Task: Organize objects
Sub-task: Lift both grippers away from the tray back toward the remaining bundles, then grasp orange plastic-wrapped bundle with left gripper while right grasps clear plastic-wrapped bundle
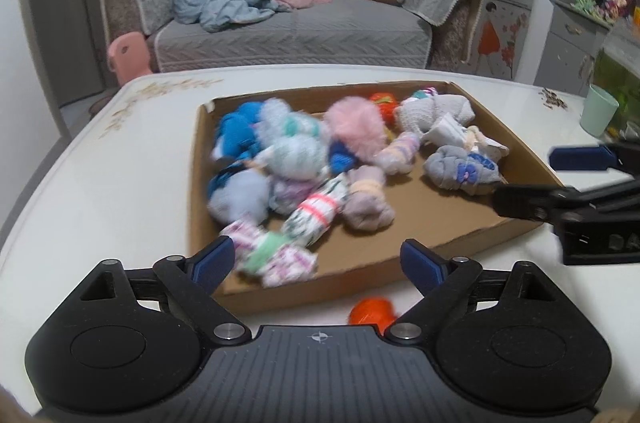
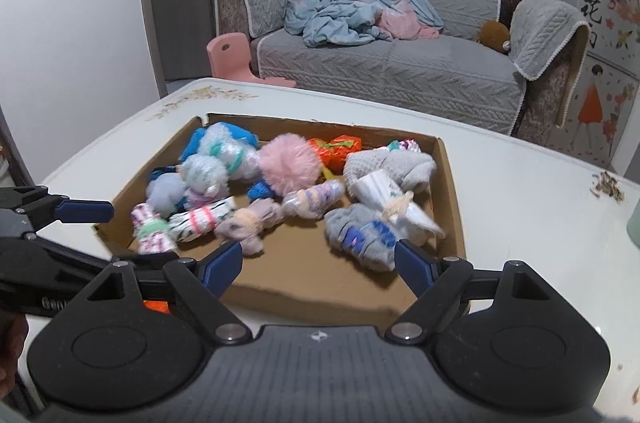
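Both the left gripper (image 1: 316, 261) and right gripper (image 2: 318, 263) gape wide, empty, at the near edge of the cardboard tray (image 2: 320, 289) of rolled socks (image 2: 246, 221).

left gripper (image 1: 316, 259): black body, blue finger pads, silver screws, crosshair mark | right gripper (image 2: 318, 261): same build

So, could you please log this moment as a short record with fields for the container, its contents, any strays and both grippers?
container: cardboard tray on the white table
contents: rolled sock bundles, a pink pompom, an orange bundle
stray: orange item on the table, outside the tray's near edge
left gripper: open, empty
right gripper: open, empty
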{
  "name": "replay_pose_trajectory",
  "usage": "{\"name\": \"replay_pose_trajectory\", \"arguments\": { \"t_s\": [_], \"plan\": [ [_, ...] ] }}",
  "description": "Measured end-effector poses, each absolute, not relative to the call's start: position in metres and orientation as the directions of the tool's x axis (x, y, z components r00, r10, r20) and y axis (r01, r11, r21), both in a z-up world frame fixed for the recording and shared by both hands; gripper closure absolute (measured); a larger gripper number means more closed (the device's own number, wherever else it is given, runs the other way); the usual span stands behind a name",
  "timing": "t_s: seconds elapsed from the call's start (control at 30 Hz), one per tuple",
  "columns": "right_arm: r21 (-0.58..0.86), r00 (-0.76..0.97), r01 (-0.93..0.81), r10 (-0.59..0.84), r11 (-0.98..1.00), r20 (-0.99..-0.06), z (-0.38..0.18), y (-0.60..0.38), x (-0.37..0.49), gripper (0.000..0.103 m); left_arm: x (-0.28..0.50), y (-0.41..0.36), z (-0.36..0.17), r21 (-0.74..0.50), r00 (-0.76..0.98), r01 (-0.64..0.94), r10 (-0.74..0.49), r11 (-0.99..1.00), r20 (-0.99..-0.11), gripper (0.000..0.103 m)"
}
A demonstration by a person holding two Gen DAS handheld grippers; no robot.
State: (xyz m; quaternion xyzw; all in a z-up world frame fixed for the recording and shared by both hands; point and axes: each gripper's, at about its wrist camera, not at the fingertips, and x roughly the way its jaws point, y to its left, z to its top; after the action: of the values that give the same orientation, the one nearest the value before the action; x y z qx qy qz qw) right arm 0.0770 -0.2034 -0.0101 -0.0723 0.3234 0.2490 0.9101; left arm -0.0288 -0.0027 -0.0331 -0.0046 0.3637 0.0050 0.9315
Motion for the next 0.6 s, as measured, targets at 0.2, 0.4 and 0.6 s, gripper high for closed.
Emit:
{"name": "replay_pose_trajectory", "arguments": {
  "t_s": [0.2,0.4,0.6],
  "plan": [
    [0.082,0.649,-0.521,0.457,0.849,-0.607,-0.017,-0.209,0.029,0.019,-0.067,0.018,-0.041,-0.027,0.754,-0.031,0.005,0.999,-0.657,0.008],
    [0.035,0.577,-0.67,0.55,0.741,-0.604,-0.046,-0.197,-0.016,0.016,-0.091,0.029,-0.055,-0.037,0.785,0.014,-0.034,0.999,-0.619,0.004],
    [0.009,0.539,-0.721,0.568,0.693,-0.622,-0.064,-0.186,-0.001,0.015,-0.083,0.023,-0.064,-0.059,0.766,0.087,-0.105,0.994,-0.635,0.002]
  ]
}}
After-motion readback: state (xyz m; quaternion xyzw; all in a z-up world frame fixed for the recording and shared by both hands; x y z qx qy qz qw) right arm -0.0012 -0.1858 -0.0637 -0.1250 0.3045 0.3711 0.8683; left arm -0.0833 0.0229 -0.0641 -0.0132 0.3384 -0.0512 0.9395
